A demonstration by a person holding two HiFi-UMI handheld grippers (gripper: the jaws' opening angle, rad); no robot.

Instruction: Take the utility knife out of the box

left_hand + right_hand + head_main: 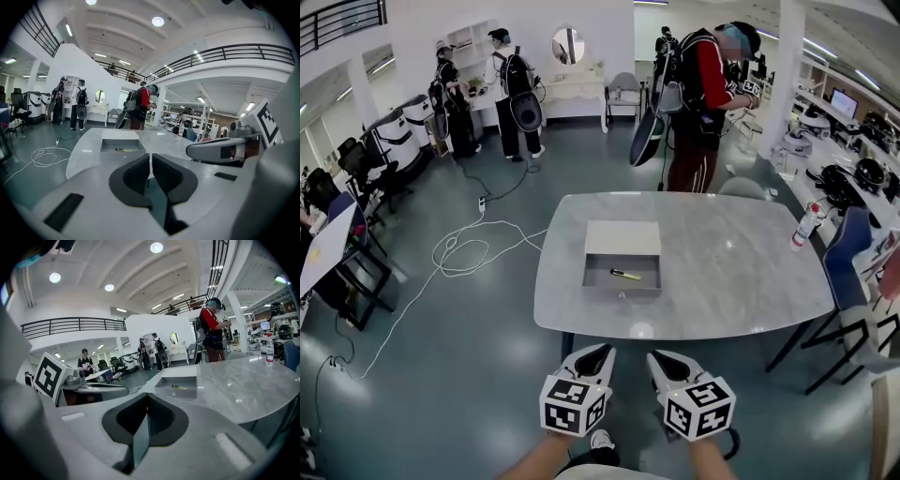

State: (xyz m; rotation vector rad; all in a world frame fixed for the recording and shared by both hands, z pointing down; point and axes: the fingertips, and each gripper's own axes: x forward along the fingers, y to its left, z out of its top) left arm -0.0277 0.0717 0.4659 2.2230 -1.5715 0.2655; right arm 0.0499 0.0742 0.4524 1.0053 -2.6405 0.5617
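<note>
Left tongs [598,352] & right tongs [662,357] were each pressed together w/ nothing between, held side by side off the near desk [731,277] edge, well apart from the box [622,292]. Utility knife [625,275] lay inside the open grey box, approx. mid-floor. Box sat center-left on the marble desk, white panel behind it. Bottle [806,225] stood at the desk's right edge. Person in red [698,103] stood beyond the far side.

The utility knife [625,275] in the box [622,292] is too small to show its blade. The bottom edge cuts off both arms behind the left claw [602,351] and right claw [655,355].
</note>
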